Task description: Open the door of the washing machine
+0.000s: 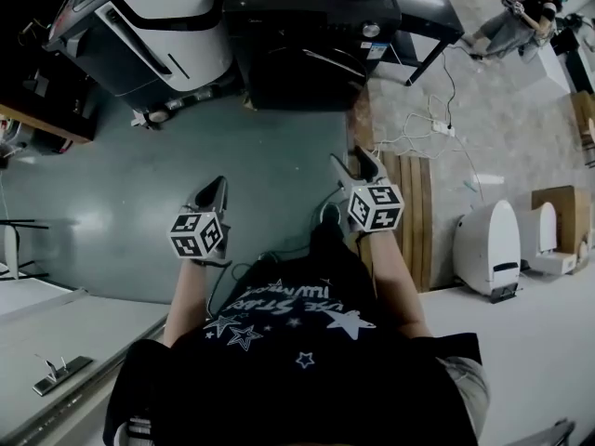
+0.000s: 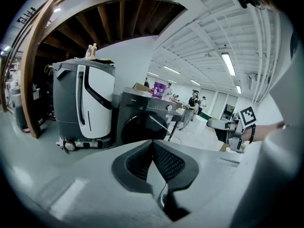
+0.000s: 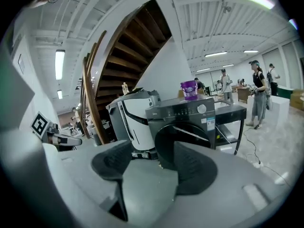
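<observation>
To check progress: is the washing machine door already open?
No, the round door sits closed, flush with the washing machine front, in the right gripper view.

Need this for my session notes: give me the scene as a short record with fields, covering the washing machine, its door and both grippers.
washing machine: dark front-loader, ahead of both grippers, neither touching it
door: round, looks closed
left gripper: jaws together, empty
right gripper: jaws apart, nothing between them
on top of machine: purple container
beside machine: grey-and-white appliance
task status: door not yet touched
</observation>
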Demonstrator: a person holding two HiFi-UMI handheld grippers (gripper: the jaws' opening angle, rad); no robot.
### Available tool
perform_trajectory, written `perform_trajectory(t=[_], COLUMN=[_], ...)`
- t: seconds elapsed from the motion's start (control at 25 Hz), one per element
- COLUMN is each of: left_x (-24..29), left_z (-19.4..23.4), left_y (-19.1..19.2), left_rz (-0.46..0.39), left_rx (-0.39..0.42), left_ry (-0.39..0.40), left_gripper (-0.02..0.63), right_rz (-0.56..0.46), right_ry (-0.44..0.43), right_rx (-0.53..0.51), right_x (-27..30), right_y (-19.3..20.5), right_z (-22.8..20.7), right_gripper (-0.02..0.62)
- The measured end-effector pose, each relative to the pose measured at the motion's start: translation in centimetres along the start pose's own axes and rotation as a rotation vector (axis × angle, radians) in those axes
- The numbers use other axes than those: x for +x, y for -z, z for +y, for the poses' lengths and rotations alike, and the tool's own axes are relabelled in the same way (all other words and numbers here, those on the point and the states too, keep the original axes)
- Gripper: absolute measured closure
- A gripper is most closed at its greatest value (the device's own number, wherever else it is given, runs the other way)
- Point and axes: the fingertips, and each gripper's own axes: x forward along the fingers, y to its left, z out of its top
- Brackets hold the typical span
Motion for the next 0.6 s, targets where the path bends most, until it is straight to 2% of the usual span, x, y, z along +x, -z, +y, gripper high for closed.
perform_trajectory(t=[0.12,0.32,0.6], left_x=[4.0,11.3,18.2], left_z=[-2.1,-5.4,-10.0], left_y=[-2.2,-6.9,-9.4], left_rz=[-0.01,-0.043,-0.054], left_rx=[0.007,0.035,0.02], left_ry=[0.001,-0.013,-0.03], left_gripper=[0.595,0.595,0.595], right_rz=[0.025,0.009,0.045], right_ry=[-0.012,-0.018,-0.064], right_rx=[0.008,0.017,0.006], right_x=[1.4,3.5,4.4], right_y=[-0.7,-4.4,-5.5], right_z=[-4.5,-11.7,-18.3], right_gripper=[0.313,0.313,0.313])
